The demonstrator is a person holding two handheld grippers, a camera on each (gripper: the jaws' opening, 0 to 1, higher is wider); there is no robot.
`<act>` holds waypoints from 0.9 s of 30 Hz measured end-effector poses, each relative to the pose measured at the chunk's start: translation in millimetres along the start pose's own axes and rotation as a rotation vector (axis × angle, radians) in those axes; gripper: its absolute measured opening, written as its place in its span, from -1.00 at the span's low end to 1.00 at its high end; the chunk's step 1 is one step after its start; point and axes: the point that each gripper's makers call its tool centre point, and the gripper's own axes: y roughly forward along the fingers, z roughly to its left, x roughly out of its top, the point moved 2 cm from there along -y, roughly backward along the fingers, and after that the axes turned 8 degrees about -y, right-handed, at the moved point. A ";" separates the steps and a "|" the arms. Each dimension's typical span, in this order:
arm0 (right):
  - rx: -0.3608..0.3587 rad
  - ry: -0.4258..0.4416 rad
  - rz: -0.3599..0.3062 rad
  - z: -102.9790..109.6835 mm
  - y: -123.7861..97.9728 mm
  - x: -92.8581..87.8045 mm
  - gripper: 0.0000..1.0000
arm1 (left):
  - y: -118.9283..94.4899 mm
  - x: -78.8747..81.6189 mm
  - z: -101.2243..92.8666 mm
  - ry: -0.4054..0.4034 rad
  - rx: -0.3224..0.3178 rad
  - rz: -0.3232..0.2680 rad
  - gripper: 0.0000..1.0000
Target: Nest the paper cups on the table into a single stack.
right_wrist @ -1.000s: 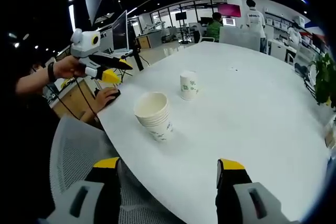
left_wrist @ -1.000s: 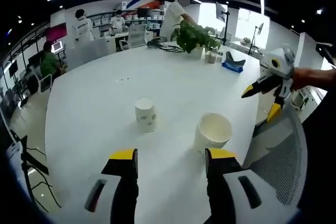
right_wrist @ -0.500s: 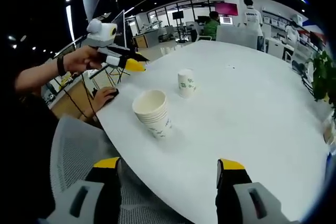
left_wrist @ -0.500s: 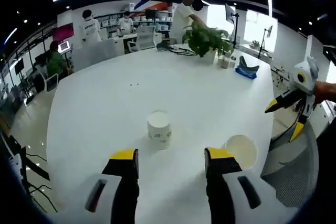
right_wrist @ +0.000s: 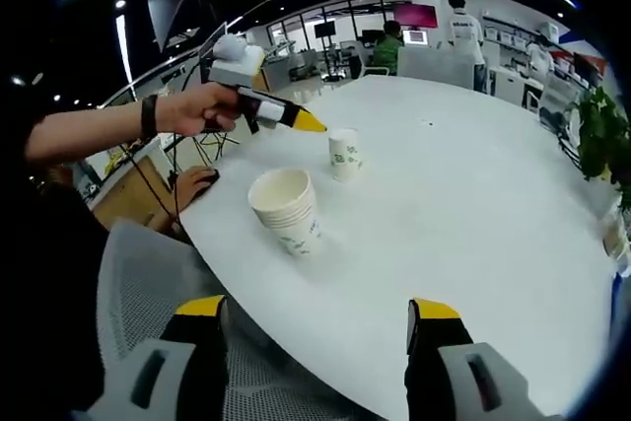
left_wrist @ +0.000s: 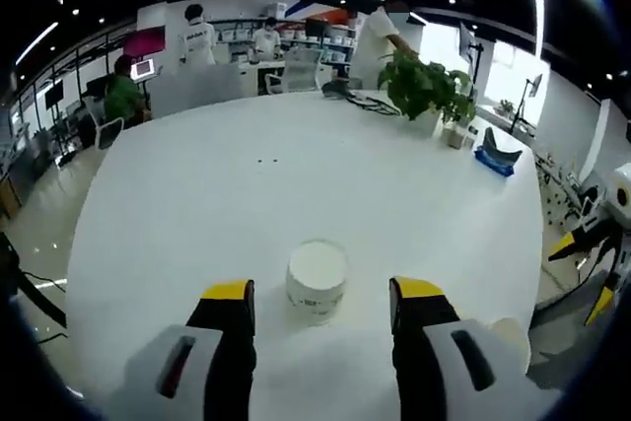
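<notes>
A single white paper cup (left_wrist: 316, 279) with green print stands upright on the round white table (left_wrist: 246, 194). It is just ahead of my left gripper (left_wrist: 322, 290), in line with the gap between the open jaws. In the right gripper view the same cup (right_wrist: 344, 153) has the left gripper (right_wrist: 310, 123) right beside it, held by a hand. A stack of nested cups (right_wrist: 286, 209) stands near the table edge, and its rim (left_wrist: 510, 330) peeks out past my left gripper's right jaw. My right gripper (right_wrist: 317, 311) hangs open off the table edge, well short of the stack, and appears again as the right gripper (left_wrist: 584, 273).
A grey mesh chair (right_wrist: 148, 283) sits under my right gripper by the table edge. A person's other hand (right_wrist: 197, 182) rests at the table rim. A potted plant (left_wrist: 424, 86) and a blue object (left_wrist: 490, 160) stand at the far side. People are in the background.
My left gripper has moved in over the table to the single cup, which now stands just ahead of its jaws. My right gripper has stayed put.
</notes>
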 end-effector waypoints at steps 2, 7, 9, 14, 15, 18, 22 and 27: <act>-0.002 0.002 0.001 -0.1 0.1 -1.0 0.48 | 6.0 0.9 -3.6 -0.012 -0.004 0.010 0.10; -0.003 0.004 0.012 1.2 0.0 -3.8 0.48 | 27.8 -5.8 -1.3 -0.015 0.020 0.041 0.15; -0.009 0.005 0.009 1.7 -2.8 -3.4 0.48 | 28.9 -11.2 -4.7 -0.014 0.029 0.055 0.17; -0.022 0.026 0.003 2.9 -5.8 -5.5 0.48 | 43.9 -18.2 3.6 -0.031 0.057 0.083 0.14; -0.023 0.029 0.003 2.8 -5.9 -5.8 0.48 | 49.5 -21.3 6.4 -0.032 0.065 0.089 0.13; -0.019 0.036 0.006 4.9 -6.8 -10.0 0.48 | 55.4 -25.0 8.7 -0.025 0.086 0.097 0.07; -0.015 0.034 0.013 4.7 -4.8 -11.5 0.48 | 51.1 -20.3 5.2 -0.030 0.097 0.092 -0.04; -0.019 0.038 0.007 0.3 -2.7 -10.6 0.48 | 52.6 -19.0 5.2 -0.021 0.111 0.096 -0.25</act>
